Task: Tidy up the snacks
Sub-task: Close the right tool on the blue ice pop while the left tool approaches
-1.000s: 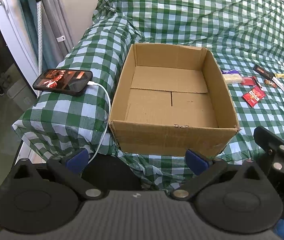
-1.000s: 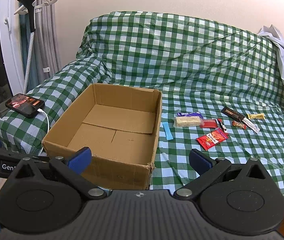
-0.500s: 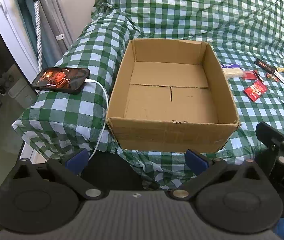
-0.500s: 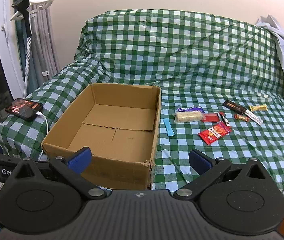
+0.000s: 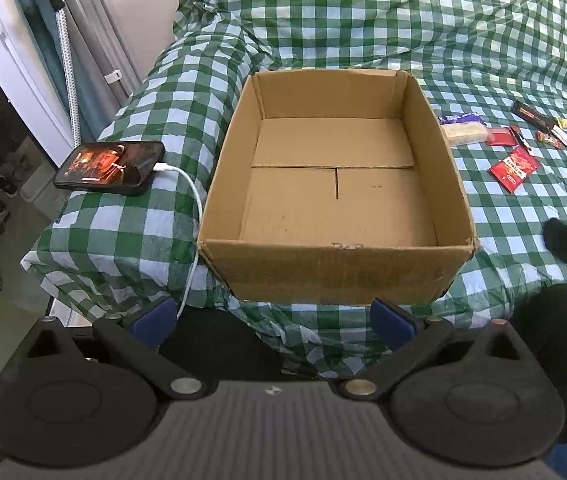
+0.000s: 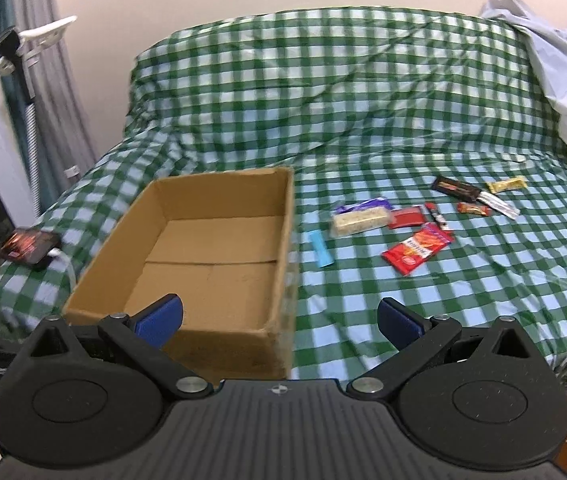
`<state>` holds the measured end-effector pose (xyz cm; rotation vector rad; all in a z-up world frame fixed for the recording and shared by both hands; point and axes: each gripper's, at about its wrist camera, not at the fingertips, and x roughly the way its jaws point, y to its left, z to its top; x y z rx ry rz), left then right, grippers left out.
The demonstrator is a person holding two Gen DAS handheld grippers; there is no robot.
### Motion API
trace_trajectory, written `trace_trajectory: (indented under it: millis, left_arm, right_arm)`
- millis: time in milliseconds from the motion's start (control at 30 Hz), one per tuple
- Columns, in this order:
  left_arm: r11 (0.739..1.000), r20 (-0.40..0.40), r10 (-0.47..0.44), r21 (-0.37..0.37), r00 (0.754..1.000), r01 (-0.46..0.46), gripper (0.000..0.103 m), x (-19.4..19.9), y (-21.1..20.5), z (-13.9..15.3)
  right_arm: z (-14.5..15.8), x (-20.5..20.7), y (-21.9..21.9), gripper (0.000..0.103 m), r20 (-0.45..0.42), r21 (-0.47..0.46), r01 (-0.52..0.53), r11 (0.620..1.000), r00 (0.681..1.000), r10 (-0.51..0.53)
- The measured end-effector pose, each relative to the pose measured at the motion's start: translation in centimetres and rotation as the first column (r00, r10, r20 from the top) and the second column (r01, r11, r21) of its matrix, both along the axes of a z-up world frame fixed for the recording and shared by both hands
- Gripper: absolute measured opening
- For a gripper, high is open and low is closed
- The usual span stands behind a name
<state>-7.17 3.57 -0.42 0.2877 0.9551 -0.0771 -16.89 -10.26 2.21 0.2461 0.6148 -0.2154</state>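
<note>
An open cardboard box [image 5: 337,184] is sitting empty near the front edge of a sofa draped in a green-and-white checked cover [image 6: 363,92], toward its left arm. The left gripper [image 5: 271,314] is hovering just short of the box's near wall, its blue-tipped fingers [image 5: 153,316] spread wide and holding nothing. The right gripper [image 6: 279,320] is hanging over the sofa's front edge beside the box's right corner, fingers [image 6: 397,322] likewise spread and empty. The snacks are lying loose on the seat to the right of the box: a light blue stick pack [image 6: 320,249] nearest it, then a pale cracker pack [image 6: 359,220], a red packet [image 6: 417,249], a dark bar [image 6: 456,189] and a yellow bar [image 6: 507,185] farther right. A phone [image 5: 109,167] with a lit screen is resting on the left arm, a white cable [image 5: 191,216] plugged in.
</note>
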Motion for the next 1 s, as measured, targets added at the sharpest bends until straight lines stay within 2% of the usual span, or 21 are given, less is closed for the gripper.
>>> trace_trajectory:
  millis: [233, 367, 433, 567, 700, 767, 867, 933, 1000]
  left_arm:
    - [0.999, -0.035, 0.034, 0.009, 0.999, -0.033, 0.103, 3.0, -1.8, 0.2]
    - [0.998, -0.038, 0.056, 0.003, 0.998, -0.056, 0.103, 5.1, -2.8, 0.5]
    - [0.998, -0.032, 0.057, 0.014, 0.998, -0.057, 0.103, 6.1, -3.6, 0.6]
    - [0.998, -0.042, 0.053, 0.029, 0.998, -0.052, 0.103, 8.2, -5.1, 0.7]
    - [0.998, -0.057, 0.051, 0.028, 0.997, -0.049, 0.103, 10.4, -6.2, 0.7]
    - [0.998, -0.062, 0.052, 0.031, 0.997, -0.050, 0.103, 11.5, -6.5, 0.6]
    - [0.998, -0.081, 0.058, 0.027, 0.995, -0.056, 0.103, 13.2, -6.7, 0.3]
    - [0.998, -0.088, 0.056, 0.019, 0.995, -0.055, 0.103, 14.3, -6.9, 0.2]
    - [0.999, -0.084, 0.051, 0.015, 0.995, -0.050, 0.103, 15.1, -7.3, 0.1]
  right_arm:
    - [-2.7, 1.7, -8.1, 0.103, -0.021, 0.054, 0.139, 0.989, 0.990, -0.138]
    - [-5.4, 4.7, -12.3, 0.103, -0.050, 0.056, 0.155, 0.986, 0.987, -0.152]
    - [-6.9, 7.1, -13.9, 0.103, -0.061, 0.080, 0.127, 0.989, 0.991, -0.122]
    - [-10.6, 13.5, -15.4, 0.103, -0.073, 0.079, 0.002, 0.997, 0.997, 0.004]
    - [-15.3, 20.6, -14.6, 0.103, -0.140, 0.027, -0.114, 0.993, 0.983, 0.116]
    - [-17.4, 23.7, -13.9, 0.103, -0.160, -0.033, -0.165, 0.986, 0.974, 0.158]
    - [-19.8, 27.3, -13.1, 0.102, -0.193, -0.086, -0.212, 0.973, 0.962, 0.193]
    - [-21.0, 29.3, -13.4, 0.102, -0.201, -0.105, -0.201, 0.974, 0.963, 0.177]
    - [-22.1, 30.7, -14.1, 0.100, -0.208, -0.093, -0.207, 0.974, 0.961, 0.184]
